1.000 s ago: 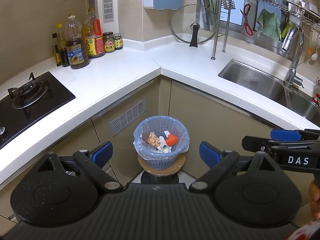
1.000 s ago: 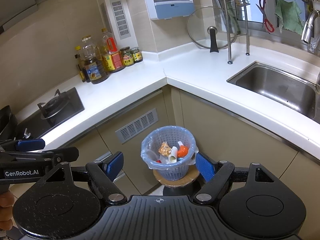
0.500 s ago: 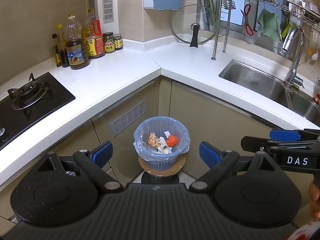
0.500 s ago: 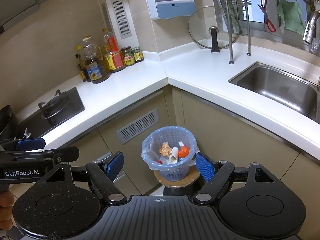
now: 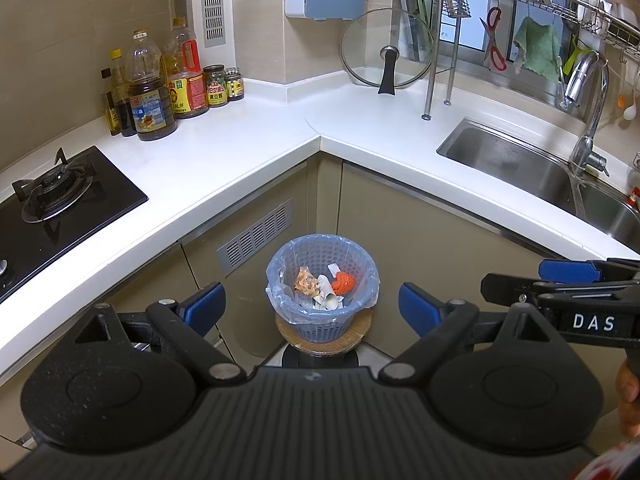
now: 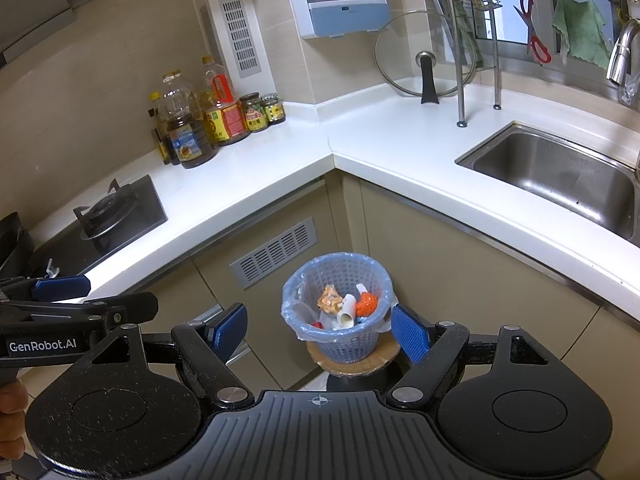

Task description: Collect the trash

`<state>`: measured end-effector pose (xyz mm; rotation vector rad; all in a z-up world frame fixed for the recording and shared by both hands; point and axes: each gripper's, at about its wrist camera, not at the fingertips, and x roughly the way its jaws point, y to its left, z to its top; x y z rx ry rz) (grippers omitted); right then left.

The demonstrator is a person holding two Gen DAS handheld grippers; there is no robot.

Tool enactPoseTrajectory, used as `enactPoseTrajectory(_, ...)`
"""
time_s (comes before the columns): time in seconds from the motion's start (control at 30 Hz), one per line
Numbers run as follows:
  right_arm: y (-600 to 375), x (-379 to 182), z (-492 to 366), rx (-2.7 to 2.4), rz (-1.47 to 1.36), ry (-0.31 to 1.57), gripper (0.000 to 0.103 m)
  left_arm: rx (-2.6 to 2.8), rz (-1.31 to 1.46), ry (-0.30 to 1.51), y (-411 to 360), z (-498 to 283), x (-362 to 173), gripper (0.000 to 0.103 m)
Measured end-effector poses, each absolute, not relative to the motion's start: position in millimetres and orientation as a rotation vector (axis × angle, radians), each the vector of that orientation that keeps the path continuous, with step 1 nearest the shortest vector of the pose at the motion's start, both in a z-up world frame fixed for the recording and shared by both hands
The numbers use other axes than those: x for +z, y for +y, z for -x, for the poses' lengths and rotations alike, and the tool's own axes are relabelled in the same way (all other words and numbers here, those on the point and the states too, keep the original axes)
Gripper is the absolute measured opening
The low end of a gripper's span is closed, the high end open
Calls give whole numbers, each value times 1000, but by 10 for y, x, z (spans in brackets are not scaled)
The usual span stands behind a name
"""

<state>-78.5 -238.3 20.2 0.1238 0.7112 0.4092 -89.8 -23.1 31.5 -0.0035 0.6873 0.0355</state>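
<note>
A small blue mesh trash bin (image 5: 322, 322) lined with a clear bag stands on a round wooden stool (image 5: 324, 340) in the cabinet corner. It holds crumpled trash (image 5: 325, 285): an orange piece, a brown wrapper, a white paper roll. The bin also shows in the right wrist view (image 6: 340, 348). My left gripper (image 5: 312, 306) is open and empty, held above and in front of the bin. My right gripper (image 6: 318, 332) is open and empty, at the same height. Each gripper shows at the edge of the other's view.
A white L-shaped countertop (image 5: 240, 156) wraps the corner. On it are oil and sauce bottles (image 5: 156, 88) at back left, a gas hob (image 5: 56, 196) on the left, a glass pot lid (image 5: 386, 50), a dish rack and a steel sink (image 5: 520, 164) on the right.
Both views have shifted very slightly. The bin and trash have not moved, and both grippers stay open.
</note>
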Motion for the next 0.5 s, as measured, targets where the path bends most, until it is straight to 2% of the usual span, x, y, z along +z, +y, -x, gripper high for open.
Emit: enactPoseTrajectory(0.5, -2403, 200, 767, 412, -123, 711, 79, 34, 5, 683, -224, 865, 313, 93)
